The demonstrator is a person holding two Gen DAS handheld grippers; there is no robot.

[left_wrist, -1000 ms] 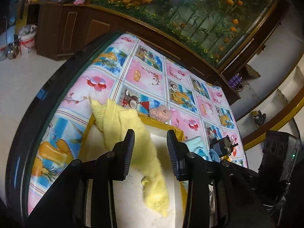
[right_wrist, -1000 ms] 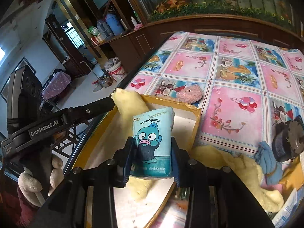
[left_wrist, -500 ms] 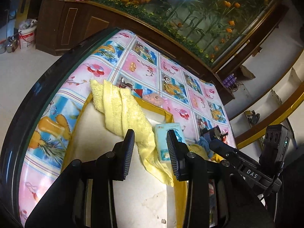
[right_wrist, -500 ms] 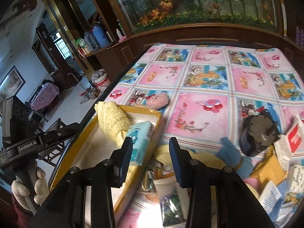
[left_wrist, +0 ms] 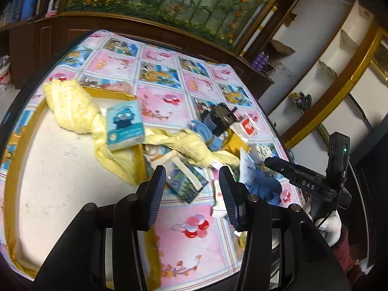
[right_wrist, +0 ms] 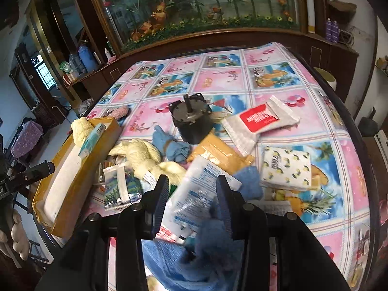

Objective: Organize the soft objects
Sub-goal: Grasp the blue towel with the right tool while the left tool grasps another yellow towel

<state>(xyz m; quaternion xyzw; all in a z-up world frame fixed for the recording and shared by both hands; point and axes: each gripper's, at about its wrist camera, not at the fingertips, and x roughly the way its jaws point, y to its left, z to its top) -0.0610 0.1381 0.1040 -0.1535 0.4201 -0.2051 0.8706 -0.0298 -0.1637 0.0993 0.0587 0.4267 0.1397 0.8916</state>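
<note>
Tissue pack [left_wrist: 125,123] released into tray [left_wrist: 14,140], right gripper [right_wrist: 191,201] withdrawn, open.

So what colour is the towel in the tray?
Pale yellow towel, clearest in the left wrist view.

Large planted aquarium [right_wrist: 206,7] on dark wooden cabinet [right_wrist: 242,38], barred window [right_wrist: 44,75] at left, white shelving [left_wrist: 339,55] at right.

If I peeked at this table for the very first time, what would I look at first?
Probably the teal tissue pack with a cartoon fish face, leaning on a rumpled yellow towel in the yellow-rimmed tray at the table's left. Next, the jumble of packets beside it, topped by a dark metal motor and a red-and-white sachet.
</note>
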